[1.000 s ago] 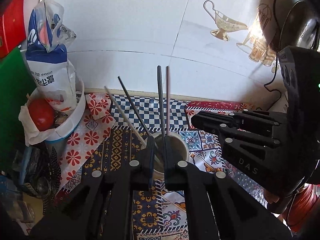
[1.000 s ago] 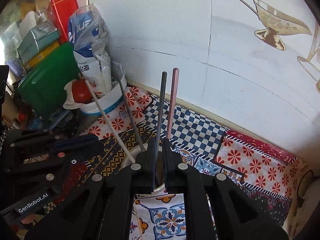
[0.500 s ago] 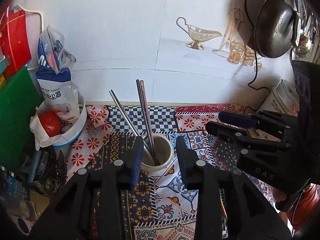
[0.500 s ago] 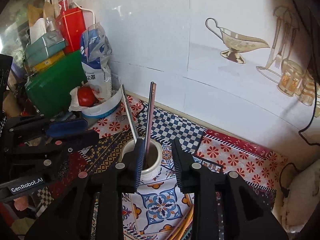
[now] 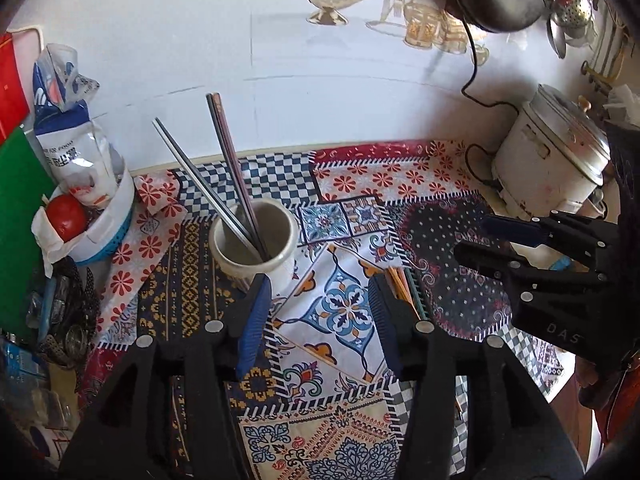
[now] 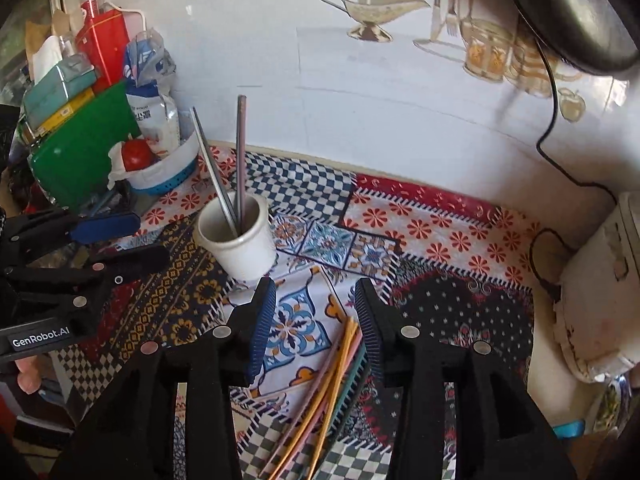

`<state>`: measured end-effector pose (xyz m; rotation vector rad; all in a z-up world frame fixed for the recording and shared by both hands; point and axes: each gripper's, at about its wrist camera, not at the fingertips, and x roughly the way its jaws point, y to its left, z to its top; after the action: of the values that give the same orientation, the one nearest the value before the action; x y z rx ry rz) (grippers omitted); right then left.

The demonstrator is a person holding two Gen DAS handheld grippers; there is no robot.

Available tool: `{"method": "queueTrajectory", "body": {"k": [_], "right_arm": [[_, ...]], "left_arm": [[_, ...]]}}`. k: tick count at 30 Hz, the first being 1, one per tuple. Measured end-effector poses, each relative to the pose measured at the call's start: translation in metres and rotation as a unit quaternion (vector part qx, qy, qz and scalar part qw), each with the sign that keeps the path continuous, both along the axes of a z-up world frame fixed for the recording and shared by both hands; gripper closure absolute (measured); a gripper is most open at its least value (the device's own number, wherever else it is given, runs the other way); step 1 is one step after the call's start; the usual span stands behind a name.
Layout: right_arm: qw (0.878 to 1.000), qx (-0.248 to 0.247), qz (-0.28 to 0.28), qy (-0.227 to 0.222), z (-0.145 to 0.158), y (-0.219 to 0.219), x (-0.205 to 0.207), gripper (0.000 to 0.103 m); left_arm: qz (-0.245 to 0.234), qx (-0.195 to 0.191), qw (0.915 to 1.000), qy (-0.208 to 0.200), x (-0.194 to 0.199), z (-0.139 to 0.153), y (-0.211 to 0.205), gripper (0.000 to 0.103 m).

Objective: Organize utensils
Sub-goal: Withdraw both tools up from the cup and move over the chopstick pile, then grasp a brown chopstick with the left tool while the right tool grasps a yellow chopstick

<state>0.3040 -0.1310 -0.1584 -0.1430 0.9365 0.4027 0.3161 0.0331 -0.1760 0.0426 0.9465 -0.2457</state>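
Note:
A white cup (image 5: 256,244) stands on the patterned cloth and holds several chopsticks (image 5: 228,168) leaning left; it also shows in the right wrist view (image 6: 236,236) with its chopsticks (image 6: 241,152). Loose chopsticks (image 6: 324,392), yellow, pink and teal, lie on the cloth between and below my right gripper's fingers; their tips show in the left wrist view (image 5: 402,286). My left gripper (image 5: 318,296) is open and empty, just in front of the cup. My right gripper (image 6: 316,300) is open and empty above the loose chopsticks, and it shows in the left wrist view (image 5: 480,236).
A white bowl (image 5: 108,220) with a tomato and a flour bag sits at the left by a green board (image 5: 20,208). A white rice cooker (image 5: 556,164) stands at the right against the tiled wall. A dark pan (image 6: 568,12) hangs above.
Both grippers opened and released their chopsticks into the cup. Both then pulled back and up from the cup, and the chopsticks settled leaning left.

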Motion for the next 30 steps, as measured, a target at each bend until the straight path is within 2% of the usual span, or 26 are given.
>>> {"method": "queueTrajectory", "body": {"k": [7,17,18,19,21,25,30], "right_arm": [[0.997,-0.019,-0.043,0.060,-0.043,-0.035,-0.015,0.065],[0.989,-0.034,-0.075,0.125,-0.091,-0.069,-0.047,0.065],[0.988,-0.034,-0.080,0.126,-0.094,-0.071,-0.050,0.065],[0.988,-0.034,-0.082,0.126,-0.097,-0.072,-0.053,0.065],[0.988,-0.027,-0.083,0.129,-0.101,-0.073,-0.059,0.065],[0.986,-0.013,-0.081,0.145,-0.110,-0.073,-0.064,0.065],[0.984,0.003,-0.077,0.158,-0.117,-0.071,-0.064,0.065]], "left_arm": [[-0.039,0.018,0.9972,0.062,-0.005,-0.049,-0.031,0.054],[-0.088,0.010,0.9843,0.153,-0.007,-0.116,-0.077,0.054],[-0.091,0.007,0.9831,0.159,-0.007,-0.121,-0.080,0.057],[-0.096,0.000,0.9815,0.165,-0.006,-0.126,-0.083,0.065],[-0.100,-0.007,0.9777,0.184,-0.001,-0.136,-0.087,0.074],[-0.091,-0.023,0.9746,0.203,0.006,-0.147,-0.089,0.084],[-0.074,-0.029,0.9731,0.216,0.013,-0.160,-0.091,0.086]]}}
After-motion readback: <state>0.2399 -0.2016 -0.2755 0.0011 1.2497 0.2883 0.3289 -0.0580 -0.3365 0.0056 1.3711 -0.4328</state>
